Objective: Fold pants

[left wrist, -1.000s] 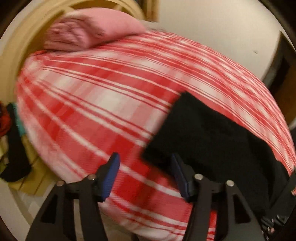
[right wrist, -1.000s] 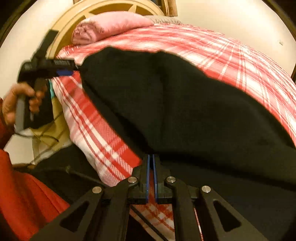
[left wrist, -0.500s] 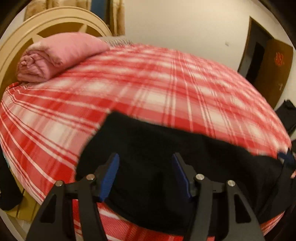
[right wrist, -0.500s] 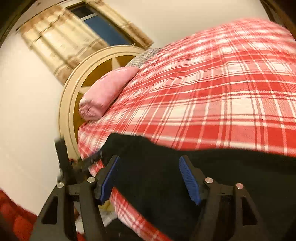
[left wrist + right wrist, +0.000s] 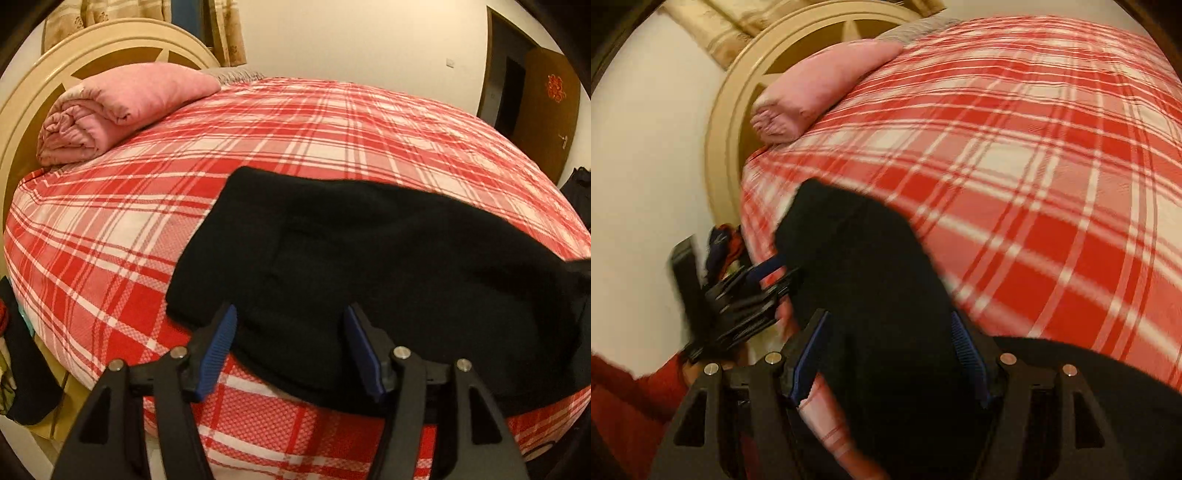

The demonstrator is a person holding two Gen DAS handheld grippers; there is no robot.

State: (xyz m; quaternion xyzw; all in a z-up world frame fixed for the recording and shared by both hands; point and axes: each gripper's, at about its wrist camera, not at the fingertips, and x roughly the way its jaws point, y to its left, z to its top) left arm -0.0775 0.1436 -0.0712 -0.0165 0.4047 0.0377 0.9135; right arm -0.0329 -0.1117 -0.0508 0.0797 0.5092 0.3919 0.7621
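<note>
**Black pants lie flat at the near edge of the bed, both grippers off them**

The bed (image 5: 332, 140) fills both views, covered in a red and white checked sheet, with a cream round headboard (image 5: 22, 110) at its far left. The black pants (image 5: 388, 266) lie folded in a long band along the bed's near edge, one end reaching toward the near left corner. A rolled pink blanket (image 5: 118, 107) rests at the headboard end, well apart from the pants.

The left gripper (image 5: 290, 347) hovers over the near edge of the pants; its jaws are opening, with nothing pinched between them. The right gripper (image 5: 892, 354) stands with jaws apart above the cloth, its blue pads not pressing on it. A red sleeve (image 5: 631, 398) shows at lower left in the right wrist view.
</note>
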